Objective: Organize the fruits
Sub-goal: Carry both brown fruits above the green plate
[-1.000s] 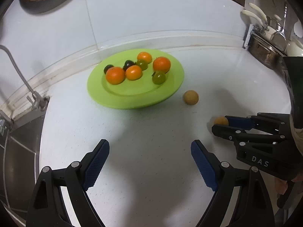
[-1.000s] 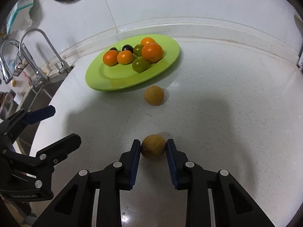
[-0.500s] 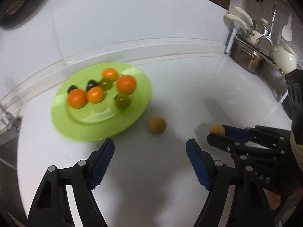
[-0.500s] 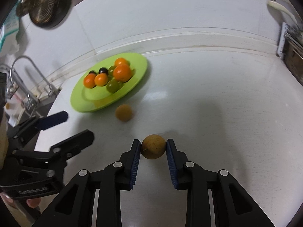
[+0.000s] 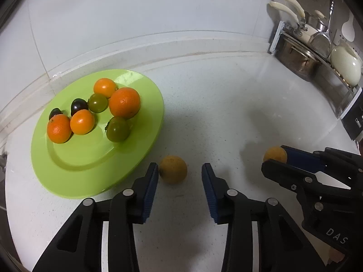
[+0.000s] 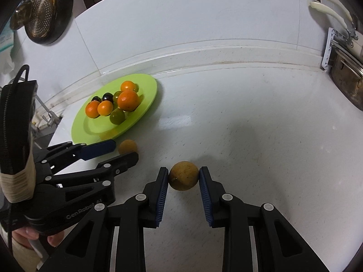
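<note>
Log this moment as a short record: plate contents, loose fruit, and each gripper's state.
plate: green plate near the back wall of the white countertop
on plate: four oranges, two green tomatoes, two dark round fruits
loose fruit: one brown round fruit on the counter beside the plate
left gripper: fingers have just been closing around the loose fruit, gap on one side
right gripper: shut on a second brown fruit

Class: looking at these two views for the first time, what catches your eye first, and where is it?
The green plate by the back wall, heaped with orange, green and dark fruit. Next, the right gripper clamped on a brown fruit. The left gripper, jaws just closing, straddles a second brown fruit beside the plate, one pad still clear.
</note>
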Available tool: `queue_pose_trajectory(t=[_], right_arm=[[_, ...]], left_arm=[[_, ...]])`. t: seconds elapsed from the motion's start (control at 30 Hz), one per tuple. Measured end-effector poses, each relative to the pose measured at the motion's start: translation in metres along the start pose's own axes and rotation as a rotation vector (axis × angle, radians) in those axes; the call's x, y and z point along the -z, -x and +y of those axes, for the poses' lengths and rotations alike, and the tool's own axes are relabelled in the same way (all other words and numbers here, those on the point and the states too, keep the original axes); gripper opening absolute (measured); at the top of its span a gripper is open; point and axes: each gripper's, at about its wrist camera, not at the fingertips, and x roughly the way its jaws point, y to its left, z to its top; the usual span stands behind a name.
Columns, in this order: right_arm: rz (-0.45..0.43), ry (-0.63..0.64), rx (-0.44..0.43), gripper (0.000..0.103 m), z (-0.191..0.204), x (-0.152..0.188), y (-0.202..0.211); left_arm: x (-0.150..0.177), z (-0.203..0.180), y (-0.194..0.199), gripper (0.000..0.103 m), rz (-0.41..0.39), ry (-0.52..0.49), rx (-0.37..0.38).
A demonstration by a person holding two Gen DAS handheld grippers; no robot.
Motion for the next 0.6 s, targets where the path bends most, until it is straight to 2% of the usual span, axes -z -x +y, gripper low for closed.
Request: queue_pose_trajectory(t=[0.13,0.37,0.6], right_arm=[[0.006,0.000,0.002,0.029,0.000,-0.002,-0.004],[0.011,-0.002,-0.005,0.029,-0.001,-0.002,-0.006],[0.007,-0.005,-0.012,0.029,0.000,-0.002,-0.005]], left_arm=[[0.000,-0.002,-0.004,0.028,0.009,0.003,0.004],[-0.002,-0.002,-0.005,0.027,0.009,-0.013,0.015],[0.001,0.003,0.014,0.027,-0.012,-0.002,0.037]])
